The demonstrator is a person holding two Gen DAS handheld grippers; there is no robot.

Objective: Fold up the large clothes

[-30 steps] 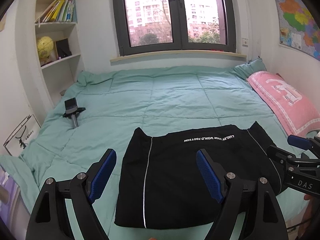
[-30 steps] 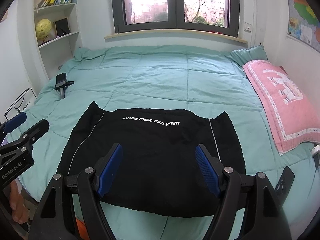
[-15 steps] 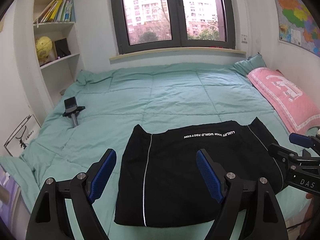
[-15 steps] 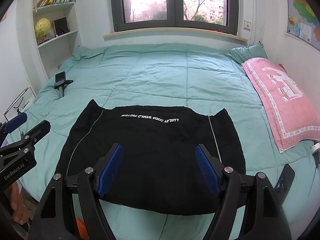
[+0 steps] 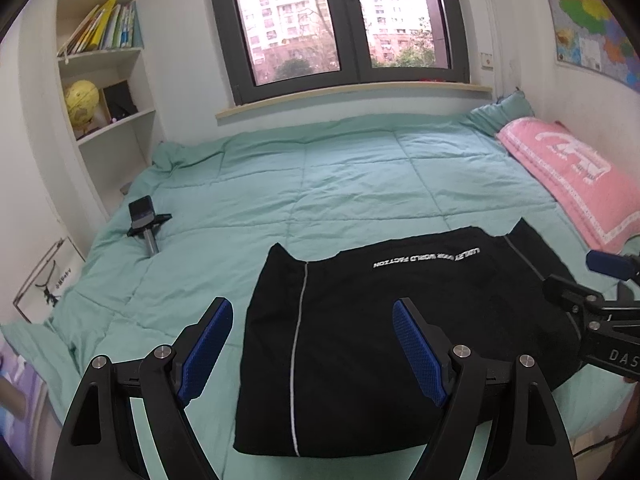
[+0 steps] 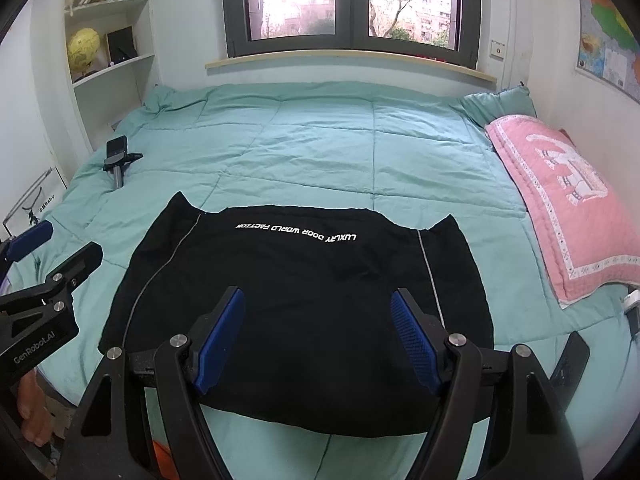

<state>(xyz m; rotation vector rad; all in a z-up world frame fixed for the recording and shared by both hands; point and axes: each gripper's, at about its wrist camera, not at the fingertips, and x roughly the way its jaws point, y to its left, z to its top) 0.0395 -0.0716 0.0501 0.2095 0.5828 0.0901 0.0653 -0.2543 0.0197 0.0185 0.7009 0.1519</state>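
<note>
A black garment (image 5: pixel 400 320) with white lettering and thin grey side stripes lies folded flat near the front edge of the bed; it also shows in the right wrist view (image 6: pixel 304 280). My left gripper (image 5: pixel 310 316) is open and empty, held above the garment's left part. My right gripper (image 6: pixel 318 308) is open and empty, above the garment's near middle. The right gripper shows at the right edge of the left wrist view (image 5: pixel 600 312); the left gripper shows at the left edge of the right wrist view (image 6: pixel 44 292).
The bed has a green quilt (image 6: pixel 320 140). A pink pillow (image 6: pixel 560 200) lies along the right wall. A phone on a small stand (image 6: pixel 118 158) lies at the bed's left side. A bookshelf (image 5: pixel 100 80) stands at the left and a window (image 5: pixel 344 20) behind.
Both grippers have pulled back and risen slightly from the garment; it looks a little farther away. The garment has not moved. Both grippers stay open.
</note>
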